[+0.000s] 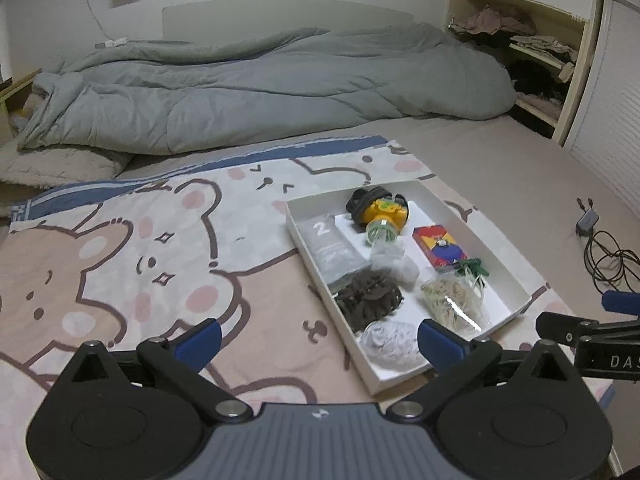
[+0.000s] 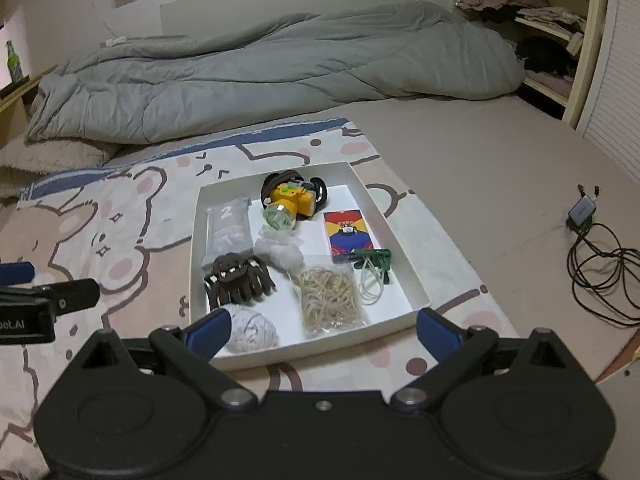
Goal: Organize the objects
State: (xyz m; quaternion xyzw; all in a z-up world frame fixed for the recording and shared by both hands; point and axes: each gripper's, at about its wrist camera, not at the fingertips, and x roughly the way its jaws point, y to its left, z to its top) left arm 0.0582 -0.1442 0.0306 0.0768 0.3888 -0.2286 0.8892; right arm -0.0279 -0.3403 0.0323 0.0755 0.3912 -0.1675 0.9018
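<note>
On the bed, my left gripper (image 1: pixel 320 338) and right gripper (image 2: pixel 322 330) hang above the cartoon blanket (image 1: pixel 132 248), jaws spread wide and empty. The white tray (image 2: pixel 400 276) lies just ahead, holding a headlamp (image 2: pixel 290 202), hair claw (image 2: pixel 238 280), rubber bands (image 2: pixel 328 296), card box (image 2: pixel 348 236) and grey packet (image 2: pixel 228 228).

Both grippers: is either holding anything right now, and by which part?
Nothing is held. The left gripper and right gripper both stand open and empty, short of the shallow white cardboard tray.
</note>
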